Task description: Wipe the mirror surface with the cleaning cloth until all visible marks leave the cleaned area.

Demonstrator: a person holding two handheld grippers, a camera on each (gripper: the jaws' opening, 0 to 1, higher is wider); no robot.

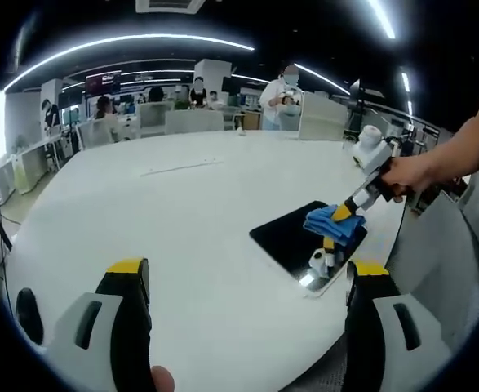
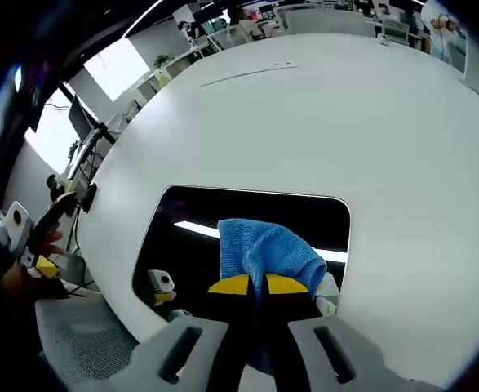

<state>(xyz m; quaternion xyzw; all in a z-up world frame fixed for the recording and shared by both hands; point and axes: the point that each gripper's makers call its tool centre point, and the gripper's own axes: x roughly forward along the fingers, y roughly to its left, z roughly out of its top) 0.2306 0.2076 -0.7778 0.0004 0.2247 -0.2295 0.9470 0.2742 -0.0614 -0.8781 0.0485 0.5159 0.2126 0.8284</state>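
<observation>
Right claw clamped on blue cloth, cloth pressed on mirror at 6 o'clock near bench edge, left claw spread wide, holding nothing, above bench, mirror at its 2 o'clock, people beyond at 12 o'clock.

Bright, even light falls from ceiling strip lights, glaring in streaks on the mirror (fisheye bending is strong); edges blur softly.

Left gripper view looks from afar, right gripper view close above, sharing mirror.
</observation>
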